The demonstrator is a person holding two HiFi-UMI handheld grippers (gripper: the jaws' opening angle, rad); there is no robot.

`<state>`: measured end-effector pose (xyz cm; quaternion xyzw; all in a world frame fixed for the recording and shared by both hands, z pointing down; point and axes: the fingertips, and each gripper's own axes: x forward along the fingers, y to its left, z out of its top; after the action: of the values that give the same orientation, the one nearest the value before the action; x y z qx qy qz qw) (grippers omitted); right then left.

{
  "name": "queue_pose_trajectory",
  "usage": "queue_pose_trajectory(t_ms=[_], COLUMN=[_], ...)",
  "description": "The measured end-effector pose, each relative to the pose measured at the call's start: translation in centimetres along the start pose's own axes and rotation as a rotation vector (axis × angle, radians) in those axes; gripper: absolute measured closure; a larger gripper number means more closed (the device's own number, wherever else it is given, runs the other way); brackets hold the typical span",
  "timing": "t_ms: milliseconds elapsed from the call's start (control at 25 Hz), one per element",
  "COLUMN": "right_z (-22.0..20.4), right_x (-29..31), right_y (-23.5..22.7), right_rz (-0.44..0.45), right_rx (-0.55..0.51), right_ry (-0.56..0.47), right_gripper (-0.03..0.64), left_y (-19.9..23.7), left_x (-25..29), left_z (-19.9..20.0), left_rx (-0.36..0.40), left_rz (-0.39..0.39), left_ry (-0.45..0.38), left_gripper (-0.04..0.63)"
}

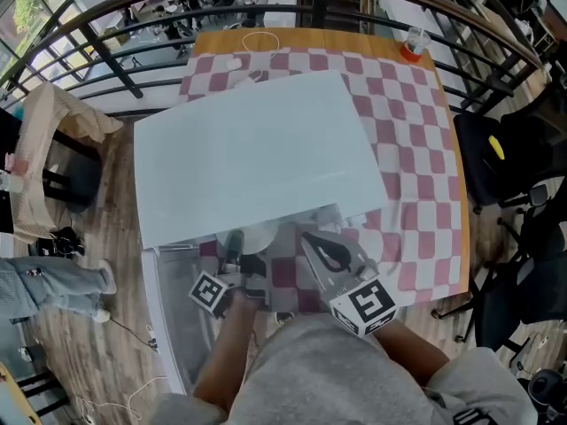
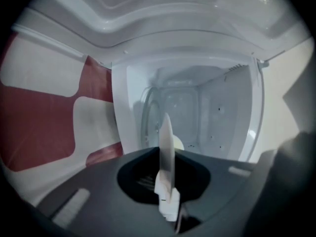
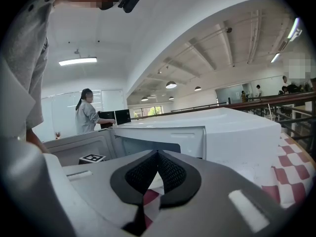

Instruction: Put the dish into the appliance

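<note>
The appliance is a white microwave [image 1: 257, 149] on a table with a red and white checked cloth [image 1: 416, 140]; its door [image 1: 173, 326] hangs open to the left. My left gripper [image 1: 232, 253] is shut on a white dish [image 1: 259, 235] right at the oven's mouth. In the left gripper view the dish [image 2: 166, 142] stands edge-on between the jaws of the left gripper [image 2: 166, 181], with the pale cavity [image 2: 197, 107] straight ahead. My right gripper [image 1: 323, 253] is beside it on the right, shut and empty. In its own view the right gripper [image 3: 158, 154] faces the microwave [image 3: 232, 132].
The open door [image 3: 81, 144] stands left of the oven's mouth. A cup with a red base [image 1: 413, 44] sits at the table's far right corner. Black railings [image 1: 106, 56] ring the table. A black chair [image 1: 505, 162] stands to the right. A person [image 3: 89, 111] stands far behind.
</note>
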<state>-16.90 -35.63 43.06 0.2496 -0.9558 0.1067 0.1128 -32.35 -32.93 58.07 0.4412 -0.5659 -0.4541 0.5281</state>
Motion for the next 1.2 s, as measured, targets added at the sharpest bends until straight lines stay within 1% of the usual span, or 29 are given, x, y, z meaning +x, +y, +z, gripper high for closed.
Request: queue_pose_trajectory(t_ms=[120, 440, 560, 720, 840, 920, 1040, 1080, 1120, 1200], right_z=[0.1, 0.0, -0.1, -0.1, 0.0, 0.1, 0.1, 0.1, 0.1, 0.0], right_x=[0.1, -0.2, -0.3, -0.6, -0.9, -1.1, -1.4, -1.5, -1.5, -1.5], right_y=[0.1, 0.4, 0.5, 0.8, 0.8, 0.8, 1.0, 1.0, 1.1, 1.2], right_rz=[0.001, 0.013, 0.014, 0.014, 0.014, 0.01, 0.004, 0.004, 0.003, 0.001], right_rx=[0.002, -0.009, -0.013, -0.015, -0.019, -0.022, -0.025, -0.026, -0.027, -0.029], right_ry=[-0.004, 0.002, 0.002, 0.0, -0.008, -0.012, -0.013, -0.012, -0.012, -0.015], right_gripper=[0.618, 0.618, 0.618, 0.618, 0.618, 0.618, 0.618, 0.618, 0.618, 0.618], left_y=[0.5, 1.4, 1.0, 1.0, 1.0, 0.8, 0.4, 0.2, 0.1, -0.2], left_x=[0.2, 0.7, 1.1, 1.1, 1.0, 0.8, 0.4, 0.4, 0.4, 0.4], left_z=[0.2, 0.6, 0.6, 0.6, 0.5, 0.5, 0.5, 0.4, 0.3, 0.0], left_rx=[-0.003, 0.027, 0.039, 0.081, 0.15, 0.192, 0.203, 0.208, 0.219, 0.256], left_rz=[0.017, 0.051, 0.065, 0.089, 0.118, 0.114, 0.08, 0.068, 0.059, 0.049], left_ry=[-0.006, -0.01, -0.01, -0.001, 0.02, 0.034, 0.054, 0.068, 0.084, 0.116], left_gripper=[0.569, 0.57, 0.568, 0.566, 0.558, 0.555, 0.505, 0.472, 0.407, 0.346])
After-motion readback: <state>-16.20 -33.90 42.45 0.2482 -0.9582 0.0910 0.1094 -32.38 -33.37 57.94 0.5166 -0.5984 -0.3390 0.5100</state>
